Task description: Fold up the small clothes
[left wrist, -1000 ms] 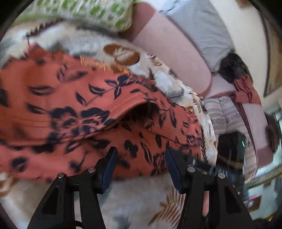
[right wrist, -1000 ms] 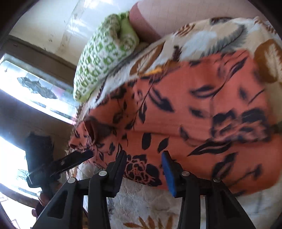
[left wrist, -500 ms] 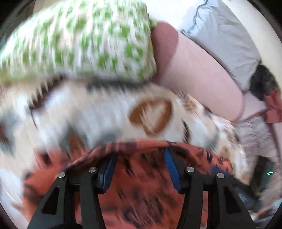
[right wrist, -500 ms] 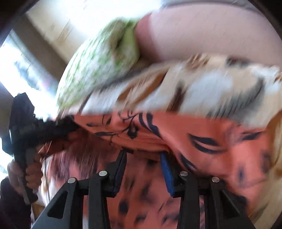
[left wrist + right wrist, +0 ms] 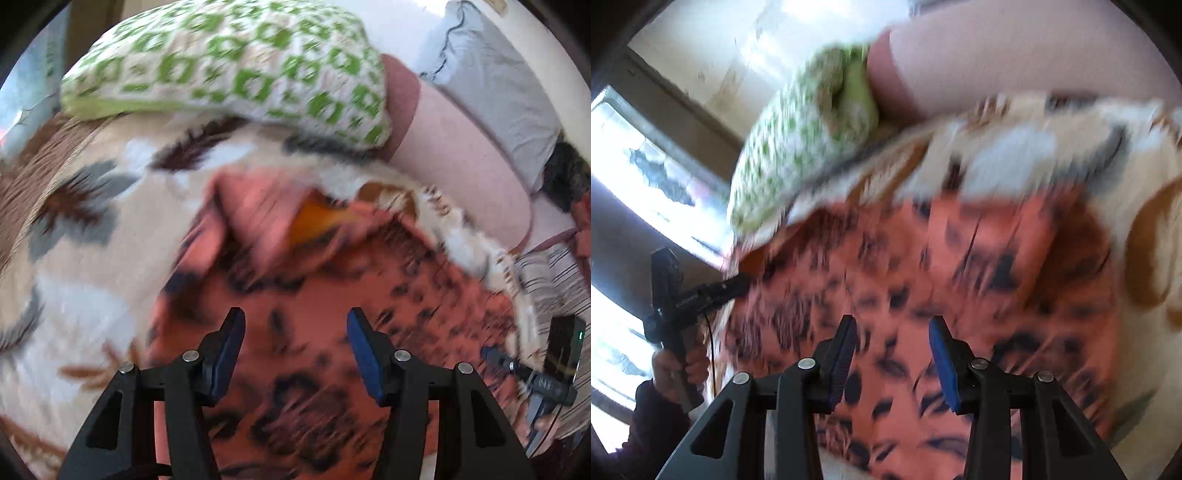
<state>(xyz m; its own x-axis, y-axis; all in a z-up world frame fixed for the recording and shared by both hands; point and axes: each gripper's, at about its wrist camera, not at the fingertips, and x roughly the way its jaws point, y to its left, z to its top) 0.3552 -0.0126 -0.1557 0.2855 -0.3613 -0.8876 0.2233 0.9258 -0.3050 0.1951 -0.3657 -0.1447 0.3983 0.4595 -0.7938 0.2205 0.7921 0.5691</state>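
1. Since a second ago the orange floral garment (image 5: 332, 332) has been doubled toward the green-patterned pillow (image 5: 229, 62), its paler underside now showing at the far edge.
2. Left gripper (image 5: 293, 354): fingers parted above the cloth, grasping nothing.
3. Right gripper (image 5: 892, 358): likewise released.
4. One fold looks made, though blur hides the edges; further folds remain.
5. Garment lies on the fleece blanket (image 5: 92, 221), long axis probably left to right.

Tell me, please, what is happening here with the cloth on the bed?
A person is folding an orange garment with black floral print on a cream leaf-patterned blanket, with one hand-held gripper in each hand. The left hand-held gripper and right hand-held gripper hover over the fabric, jaws apart, gripping nothing. A green-patterned pillow lies beyond.
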